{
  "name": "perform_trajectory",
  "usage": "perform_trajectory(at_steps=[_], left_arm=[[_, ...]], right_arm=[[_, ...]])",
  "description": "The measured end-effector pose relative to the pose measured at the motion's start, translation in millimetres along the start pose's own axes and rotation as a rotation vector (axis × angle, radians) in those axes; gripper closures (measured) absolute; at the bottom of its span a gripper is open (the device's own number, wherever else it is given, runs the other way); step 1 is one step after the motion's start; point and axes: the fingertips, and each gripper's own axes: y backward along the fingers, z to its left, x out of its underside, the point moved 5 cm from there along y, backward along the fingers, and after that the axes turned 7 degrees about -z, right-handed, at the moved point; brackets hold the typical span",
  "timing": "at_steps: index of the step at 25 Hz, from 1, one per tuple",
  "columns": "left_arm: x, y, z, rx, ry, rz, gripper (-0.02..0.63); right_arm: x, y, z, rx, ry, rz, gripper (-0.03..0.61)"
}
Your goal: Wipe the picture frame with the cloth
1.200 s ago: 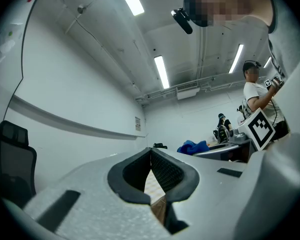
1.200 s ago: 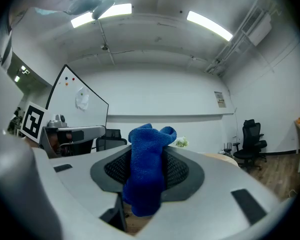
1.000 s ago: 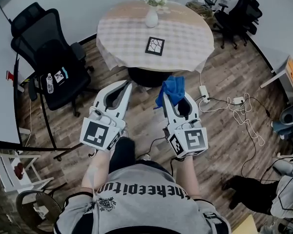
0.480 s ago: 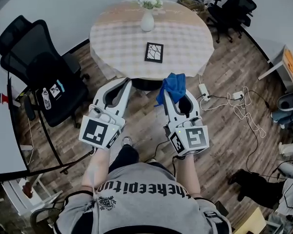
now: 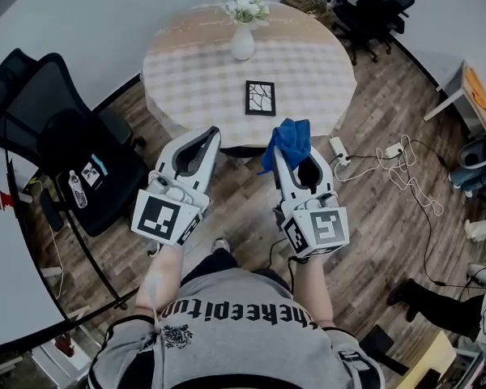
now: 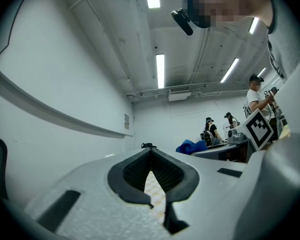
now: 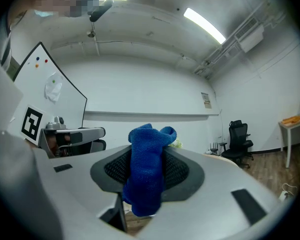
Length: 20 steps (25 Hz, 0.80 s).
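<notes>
Picture frame, small, black and square (image 5: 260, 98), flat on the round surface with a checked cover (image 5: 186, 71).
A crumpled blue cloth (image 7: 147, 169) is pinched in the right tongs (image 5: 282, 151), in the air by the surface's near edge and apart from the frame. The left tongs (image 5: 212, 133) are alongside, tips closed on nothing. A white vase of flowers (image 5: 243, 35) stands beyond the frame.

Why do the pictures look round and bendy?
Head view: the wide lens bends the floor around the table. Both gripper views: fisheye circles with black corners, ceiling lights glaring white; right gripper view: blue cloth sharp.
</notes>
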Motion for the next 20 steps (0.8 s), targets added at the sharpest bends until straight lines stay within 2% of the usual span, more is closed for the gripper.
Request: perform_trajectory(at_steps=[6, 10, 20], left_arm=[[7, 0, 33, 0.032, 0.014, -0.001, 0.598], [11, -3, 40, 0.046, 0.037, -0.004, 0.598], [31, -27, 52, 0.065, 0.065, 0.016, 0.598]], right_arm=[[7, -21, 16, 0.039, 0.007, -0.002, 0.425], [9, -24, 21, 0.048, 0.019, 0.009, 0.425], [22, -39, -4, 0.105, -0.001, 0.028, 0.425]])
